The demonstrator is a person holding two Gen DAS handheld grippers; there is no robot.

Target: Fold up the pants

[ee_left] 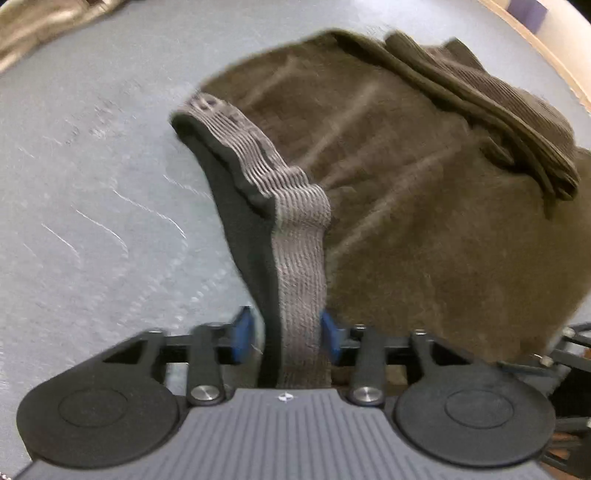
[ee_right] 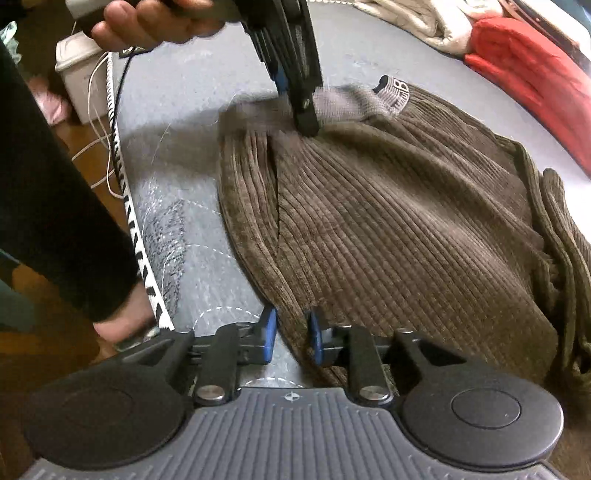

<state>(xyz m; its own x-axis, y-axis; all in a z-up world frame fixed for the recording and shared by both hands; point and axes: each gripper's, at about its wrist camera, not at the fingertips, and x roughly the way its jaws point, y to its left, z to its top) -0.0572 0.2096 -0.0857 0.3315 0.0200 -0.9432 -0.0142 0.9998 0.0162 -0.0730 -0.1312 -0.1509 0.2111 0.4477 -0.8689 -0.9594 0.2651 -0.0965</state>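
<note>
Home room, laundry heap (ee_right: pixel 524 62), wooden floor (ee_right: pixel 55 354)

grey table (ee_right: pixel 207 85), wooden floor (ee_right: pixel 44 354), white bin (ee_right: pixel 74 74) beside it.

A grey-blue bench (ee_right: pixel 192 96) with pale scratch marks carries the things. Brown corduroy pants (ee_right: pixel 388 221) lie directly on it, spread flat over most of its middle, the ribbed grey waistband (ee_right: pixel 351 101) at their far end partly raised off the surface. Beyond the pants, at the bench's far edge, lies a red folded cloth (ee_right: pixel 532 88), and just beside that a pale crumpled garment (ee_right: pixel 417 22). In the left wrist view a shiny beige fabric (ee_left: pixel 44 26) lies on the bench well apart from the pants, toward the far left corner. A black-and-white patterned strip (ee_right: pixel 129 206) runs along the bench edge nearest the pants' left side.
</note>
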